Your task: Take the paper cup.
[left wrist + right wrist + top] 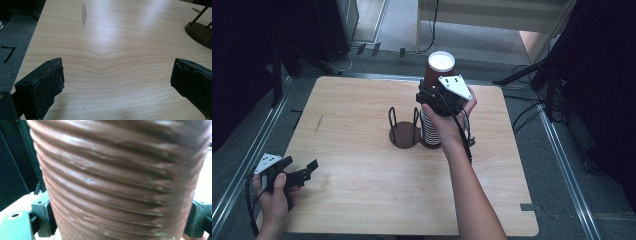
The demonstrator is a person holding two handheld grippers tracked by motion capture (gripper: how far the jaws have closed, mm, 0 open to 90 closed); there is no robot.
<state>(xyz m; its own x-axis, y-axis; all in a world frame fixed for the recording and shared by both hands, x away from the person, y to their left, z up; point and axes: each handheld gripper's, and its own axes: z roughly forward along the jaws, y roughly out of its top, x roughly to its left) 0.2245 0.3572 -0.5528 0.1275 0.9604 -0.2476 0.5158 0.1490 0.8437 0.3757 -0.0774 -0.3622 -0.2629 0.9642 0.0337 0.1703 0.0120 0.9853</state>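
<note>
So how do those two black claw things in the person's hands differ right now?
The left gripper lies low near the table's front corner, jaws wide apart with nothing between them. The right gripper is raised and clamps the brown ribbed cup atop the cup stack. Both are black and hand-held.

High view: above near edge of pale wooden table [362, 200], facing forward-down. Left gripper view skims that table [112, 37], low. Right gripper view sits tight against ribbed brown paper cup [120, 182], shared with high view [434, 75].
</note>
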